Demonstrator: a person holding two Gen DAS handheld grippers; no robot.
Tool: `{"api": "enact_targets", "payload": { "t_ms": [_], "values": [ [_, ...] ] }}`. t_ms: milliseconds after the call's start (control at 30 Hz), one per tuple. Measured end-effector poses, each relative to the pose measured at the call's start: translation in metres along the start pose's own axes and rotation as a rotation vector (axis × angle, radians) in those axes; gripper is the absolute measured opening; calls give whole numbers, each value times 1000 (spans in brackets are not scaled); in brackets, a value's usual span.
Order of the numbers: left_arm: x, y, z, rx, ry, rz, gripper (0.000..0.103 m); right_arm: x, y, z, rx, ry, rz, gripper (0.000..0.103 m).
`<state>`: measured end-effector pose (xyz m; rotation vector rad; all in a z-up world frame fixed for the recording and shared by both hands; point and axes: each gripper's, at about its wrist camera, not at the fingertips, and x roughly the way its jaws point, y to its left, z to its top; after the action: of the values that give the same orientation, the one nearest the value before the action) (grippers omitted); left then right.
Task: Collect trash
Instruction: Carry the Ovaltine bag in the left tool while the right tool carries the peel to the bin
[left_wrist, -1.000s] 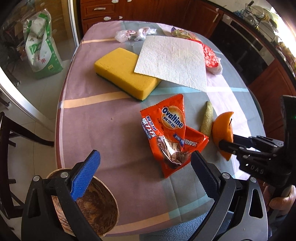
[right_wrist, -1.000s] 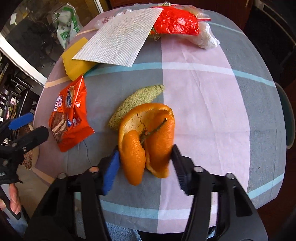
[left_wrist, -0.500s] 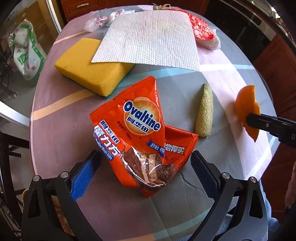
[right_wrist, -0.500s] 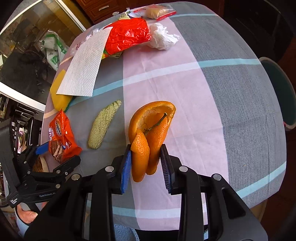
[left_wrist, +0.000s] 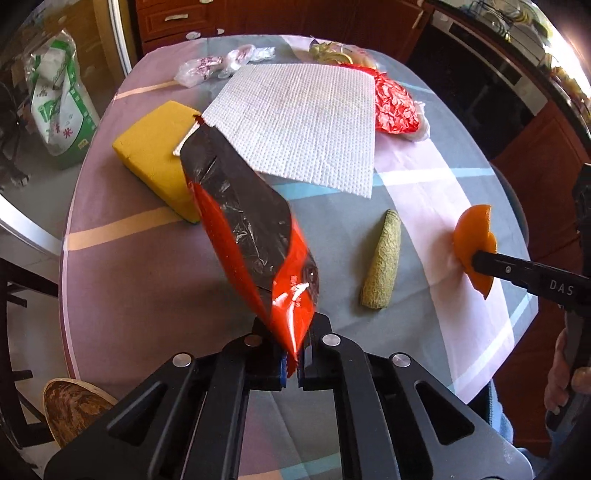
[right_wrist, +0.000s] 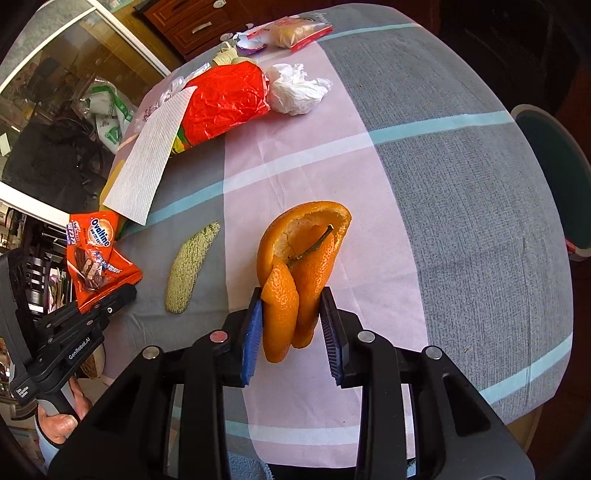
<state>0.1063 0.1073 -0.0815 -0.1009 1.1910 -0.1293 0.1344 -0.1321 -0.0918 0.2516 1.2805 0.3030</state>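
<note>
My left gripper (left_wrist: 291, 363) is shut on the orange Ovaltine wrapper (left_wrist: 247, 229) and holds it up off the table; the wrapper also shows in the right wrist view (right_wrist: 98, 258). My right gripper (right_wrist: 291, 339) is shut on an orange peel (right_wrist: 299, 273) and holds it above the table near the right side; the peel also shows in the left wrist view (left_wrist: 474, 245). A green melon rind (left_wrist: 382, 271) lies on the tablecloth between the two grippers. A red crumpled bag (right_wrist: 225, 101) and a white crumpled tissue (right_wrist: 295, 92) lie at the far side.
A yellow sponge (left_wrist: 159, 155) lies far left with a white paper towel (left_wrist: 299, 122) partly on it. Clear plastic wrappers (left_wrist: 221, 64) lie at the far edge. A woven basket (left_wrist: 72, 408) stands below the table's near left edge. A teal stool (right_wrist: 550, 177) is right.
My left gripper closed on the Ovaltine wrapper and lifted it off the table. My right gripper closed on the orange peel and keeps it raised.
</note>
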Motion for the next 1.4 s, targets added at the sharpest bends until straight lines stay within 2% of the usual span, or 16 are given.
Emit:
{"api": "enact_targets", "payload": {
  "t_ms": [133,333,533,700,933,1067,1267,1400],
  "values": [
    [-11,-9,1,-4,-10,-70,4,-5,-9,-2,10,-7,19,29],
    [-30,-47,11,56,-30,-119,4,-18,-30,-2,53,-32,61,29],
    [-29,-98,33,145,-41,-142,4,-46,-65,4,111,-100,78,29],
    [-22,-150,55,225,-44,-184,4,-79,-113,14,187,-181,60,29],
    [-4,-238,89,361,-31,-228,4,-130,-203,27,337,-316,18,29],
    [13,-289,102,436,-7,-243,4,-146,-250,27,415,-353,-3,29],
    [49,-356,112,519,56,-266,4,-149,-294,27,474,-337,-36,29],
    [71,-387,114,564,94,-282,4,-144,-312,31,498,-314,-50,29]
  ]
}}
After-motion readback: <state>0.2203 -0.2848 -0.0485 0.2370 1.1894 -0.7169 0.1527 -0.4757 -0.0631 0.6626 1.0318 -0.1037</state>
